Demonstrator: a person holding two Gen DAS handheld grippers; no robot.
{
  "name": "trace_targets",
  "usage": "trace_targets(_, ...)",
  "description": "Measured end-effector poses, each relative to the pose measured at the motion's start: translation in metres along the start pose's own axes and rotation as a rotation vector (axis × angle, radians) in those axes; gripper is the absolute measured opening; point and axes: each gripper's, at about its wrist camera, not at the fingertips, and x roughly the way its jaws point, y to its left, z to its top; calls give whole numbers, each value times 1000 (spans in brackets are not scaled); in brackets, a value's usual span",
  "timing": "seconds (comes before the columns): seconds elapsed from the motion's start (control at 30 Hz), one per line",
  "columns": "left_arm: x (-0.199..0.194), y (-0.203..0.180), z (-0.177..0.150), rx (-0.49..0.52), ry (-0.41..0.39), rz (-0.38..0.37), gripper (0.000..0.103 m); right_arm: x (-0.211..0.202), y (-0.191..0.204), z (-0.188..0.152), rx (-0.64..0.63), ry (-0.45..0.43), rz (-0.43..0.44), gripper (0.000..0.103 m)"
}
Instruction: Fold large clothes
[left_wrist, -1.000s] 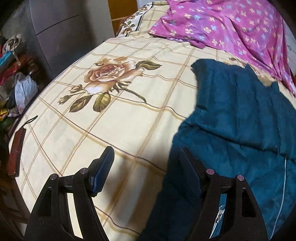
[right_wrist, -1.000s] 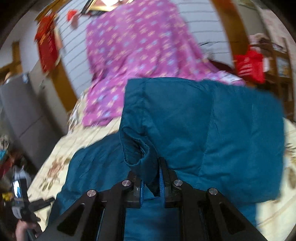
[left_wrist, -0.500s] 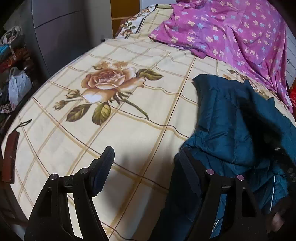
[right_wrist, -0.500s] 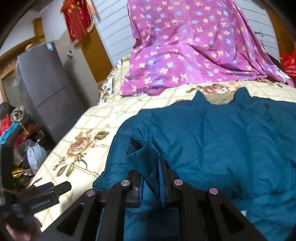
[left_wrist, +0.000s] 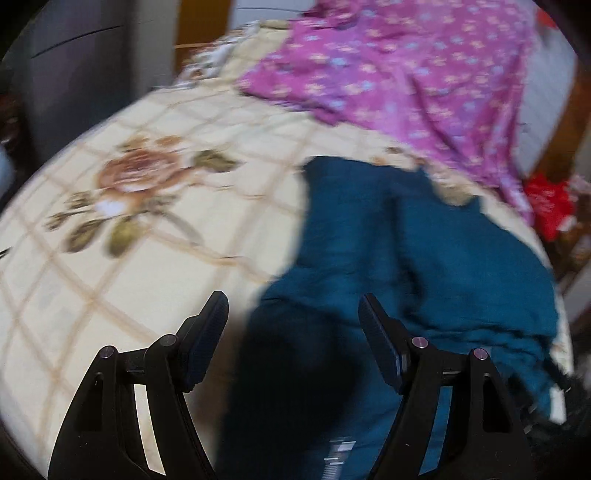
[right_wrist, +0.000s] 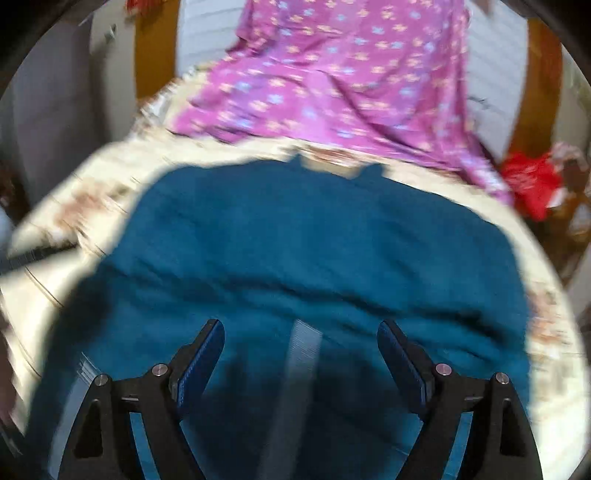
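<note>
1. Jacket (right_wrist: 314, 258), teal and padded, lies spread on the bed (left_wrist: 147, 258). It takes up the near-right half of the cream rose-print sheet. A collar notch shows at its far edge, so its long axis looks to run from the near edge away toward the purple floral cloth (right_wrist: 332, 74). Both views are blurred, so the fold lines are hard to read.
2. Purple floral cloth sits beyond the jacket at the head of the bed, just past the collar. I cannot tell whether the two touch.
3. Right gripper (right_wrist: 301, 354) is right over the jacket's near middle and angled down at it. Its jaws have just been opening and now stand wide apart with nothing pinched. Fabric and a pale zip strip (right_wrist: 303, 343) lie below the gap, not gripped.
4. Left gripper (left_wrist: 293, 332) hangs over the jacket's left border, where teal meets bare sheet. Its left finger is over the sheet and its right finger over the cloth. Jaws are wide and hold nothing.
5. Judgement on the key relation: the jacket lies ahead of and below both claws. The right is nearer the body and the left nearer the left edge. The next fold probably picks up that left edge or the near hem.
</note>
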Motion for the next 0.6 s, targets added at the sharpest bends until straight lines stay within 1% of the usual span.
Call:
trace_targets(0.07,7,-13,1,18,19,-68,73,-4,-20,-24,-13,34,-45,83)
trace_targets(0.1,13,-23,1,31,30,-115,73,-4,-27,-37,-21,48,-62,83)
trace_targets(0.17,22,-37,1,44,43,-159,73,-1,-40,-60,-32,55,-114,84)
trace_targets(0.2,30,-45,1,52,55,-196,73,2,-47,-72,-24,50,-130,86)
trace_targets(0.23,35,-50,1,60,63,-216,73,8,-55,-82,11,53,-112,88)
trace_targets(0.3,47,-60,1,75,88,-245,73,11,-67,-80,80,76,-66,91)
trace_targets(0.37,60,-68,1,84,107,-260,73,15,-71,-79,103,92,-52,96)
trace_targets(0.4,66,-72,0,94,114,-291,73,16,-72,-80,114,96,-46,96)
trace_targets(0.47,70,-76,0,104,105,-324,73,17,-73,-80,124,104,-38,98)
trace_targets(0.5,70,-76,1,92,98,-356,70,17,-73,-80,126,108,-39,98)
trace_targets(0.53,68,-74,2,80,90,-383,50,17,-73,-80,124,111,-42,99)
trace_targets(0.57,67,-73,3,68,85,-408,21,16,-72,-81,121,112,-45,99)
trace_targets(0.6,67,-72,5,61,84,-406,12,17,-71,-81,119,113,-47,100)
